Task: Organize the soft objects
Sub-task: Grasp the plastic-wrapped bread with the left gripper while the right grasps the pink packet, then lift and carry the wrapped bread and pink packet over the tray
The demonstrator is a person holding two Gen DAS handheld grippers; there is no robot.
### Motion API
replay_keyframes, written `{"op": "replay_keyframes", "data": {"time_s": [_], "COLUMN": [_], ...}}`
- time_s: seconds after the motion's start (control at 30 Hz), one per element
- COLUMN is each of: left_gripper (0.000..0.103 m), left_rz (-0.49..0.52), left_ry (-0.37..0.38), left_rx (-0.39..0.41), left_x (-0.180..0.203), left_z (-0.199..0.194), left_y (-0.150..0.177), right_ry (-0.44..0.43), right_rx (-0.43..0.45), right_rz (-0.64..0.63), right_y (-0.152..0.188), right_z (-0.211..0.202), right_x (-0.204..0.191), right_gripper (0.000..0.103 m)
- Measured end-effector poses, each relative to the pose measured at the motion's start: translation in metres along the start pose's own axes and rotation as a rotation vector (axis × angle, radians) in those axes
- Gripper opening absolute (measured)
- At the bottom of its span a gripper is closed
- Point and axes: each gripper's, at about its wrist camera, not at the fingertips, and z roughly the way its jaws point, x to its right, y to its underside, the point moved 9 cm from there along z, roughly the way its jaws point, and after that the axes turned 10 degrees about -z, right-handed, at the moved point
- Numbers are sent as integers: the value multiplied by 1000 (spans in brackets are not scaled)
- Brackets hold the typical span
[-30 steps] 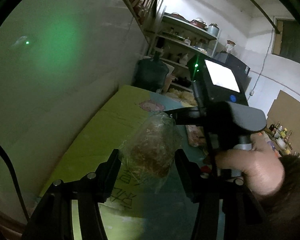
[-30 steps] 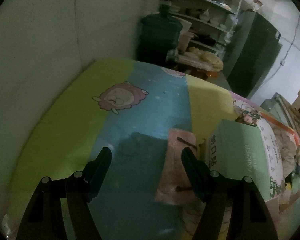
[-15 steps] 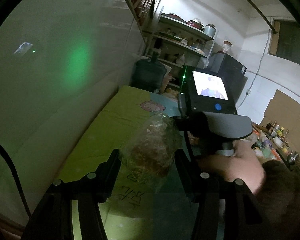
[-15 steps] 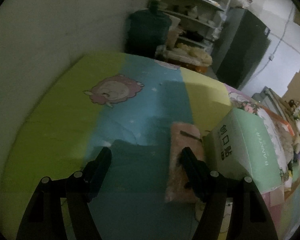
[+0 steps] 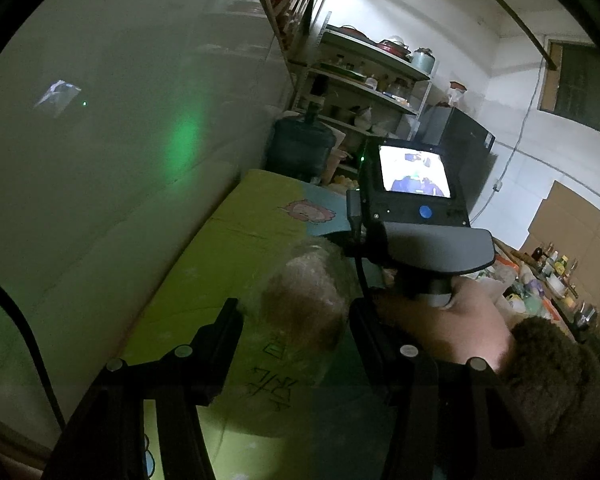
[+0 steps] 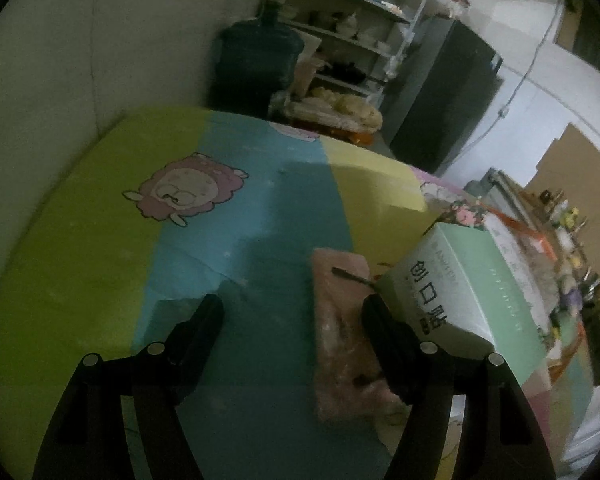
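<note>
While lying flat, pink pack [image 6: 342, 328], long axis pointing away

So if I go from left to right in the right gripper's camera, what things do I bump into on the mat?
Pink sheep picture → pink soft block → mint-green box, all on the colourful mat.
</note>
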Motion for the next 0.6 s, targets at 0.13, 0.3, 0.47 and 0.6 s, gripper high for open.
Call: {"op": "replay_keyframes", "data": {"time_s": [0.13,0.3,0.47,0.6], "left_gripper": [55,55,55,55], "left_rz": [-7,-8,-9,-2], "left_ry": [13,28,31,37], "left_rx": [4,14,17,15], "left_x": [2,4,4,7], "left_z": [-4,-10,-13,-15], "left_y": [2,2,3,4], "right_ry": [33,-4,21,24], "right_rx": [-21,-44,-66,-31], "right_rz": [-44,-73,-92,-113], "right_y": [1,2,8,9], "right_z": [1,3,10,6], "right_x": [6,8,20,20], "right_gripper": [72,56,23,18]}}
